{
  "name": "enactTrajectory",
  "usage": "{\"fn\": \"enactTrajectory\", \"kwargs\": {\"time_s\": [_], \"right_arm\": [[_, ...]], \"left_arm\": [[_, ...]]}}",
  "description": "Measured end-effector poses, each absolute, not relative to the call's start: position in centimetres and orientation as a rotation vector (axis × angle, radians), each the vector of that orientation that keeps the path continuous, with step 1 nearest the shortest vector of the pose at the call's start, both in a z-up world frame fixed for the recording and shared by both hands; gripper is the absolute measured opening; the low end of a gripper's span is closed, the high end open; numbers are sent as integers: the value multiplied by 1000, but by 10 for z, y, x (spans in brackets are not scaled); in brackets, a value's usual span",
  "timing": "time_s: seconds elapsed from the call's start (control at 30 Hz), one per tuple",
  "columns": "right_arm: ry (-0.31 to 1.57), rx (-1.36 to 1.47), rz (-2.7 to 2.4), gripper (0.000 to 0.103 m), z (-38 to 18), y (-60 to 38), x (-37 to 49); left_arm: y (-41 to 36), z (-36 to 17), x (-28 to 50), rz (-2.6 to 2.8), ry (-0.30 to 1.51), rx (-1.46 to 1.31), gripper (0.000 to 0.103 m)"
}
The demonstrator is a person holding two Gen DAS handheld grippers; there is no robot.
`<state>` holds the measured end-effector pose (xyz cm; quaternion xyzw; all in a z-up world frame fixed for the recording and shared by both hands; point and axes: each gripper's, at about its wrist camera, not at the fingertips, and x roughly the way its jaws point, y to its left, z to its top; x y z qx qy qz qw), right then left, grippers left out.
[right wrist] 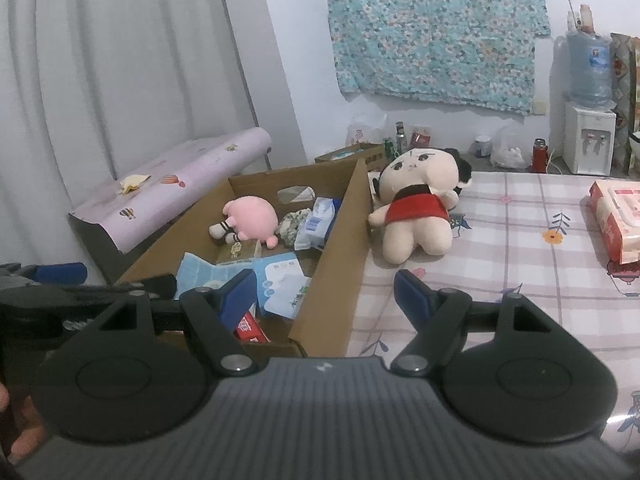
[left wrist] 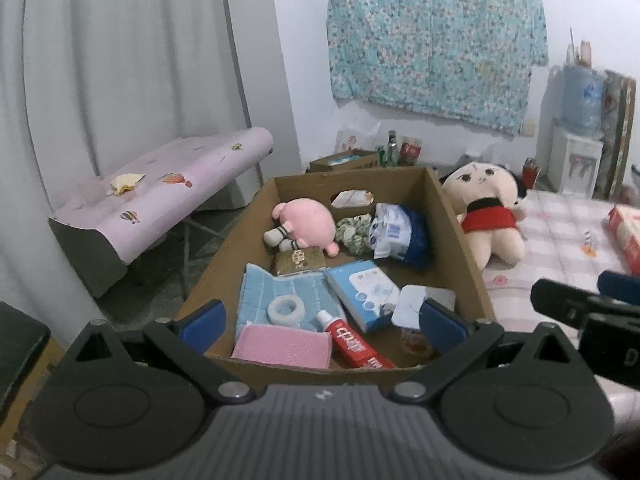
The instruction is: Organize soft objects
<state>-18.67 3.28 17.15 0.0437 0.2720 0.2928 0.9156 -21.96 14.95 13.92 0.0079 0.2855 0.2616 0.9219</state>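
Note:
An open cardboard box [left wrist: 460,232] holds a pink plush toy [left wrist: 310,224], a blue quilted cloth [left wrist: 264,292], a pink sponge [left wrist: 282,346], a green scrunchie [left wrist: 354,232], tissue packs and a red toothpaste tube [left wrist: 354,344]. A big-headed doll in a red top [left wrist: 486,216] lies on the checked bed sheet [right wrist: 520,272], just right of the box. My left gripper [left wrist: 322,324] hovers open over the box's near end, with nothing pinched. My right gripper [right wrist: 326,296] stands open above the box's right wall [right wrist: 340,248], short of the doll [right wrist: 416,208]. The pink plush [right wrist: 250,220] shows here too.
A bench with a lilac cover [left wrist: 160,196] stands left of the box before a grey curtain. A red wipes pack [right wrist: 616,220] lies on the bed at right. A small carton with bottles [right wrist: 360,154] and a water dispenser [right wrist: 588,120] line the far wall.

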Motion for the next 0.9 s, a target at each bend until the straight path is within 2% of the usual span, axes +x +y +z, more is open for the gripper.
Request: {"fn": "enactTrajectory", "kwargs": {"time_s": [0.9], "right_arm": [[537,79,616,77,183,34,-193]], "left_arm": [[148,144,-229,545,552,-5,103]]}}
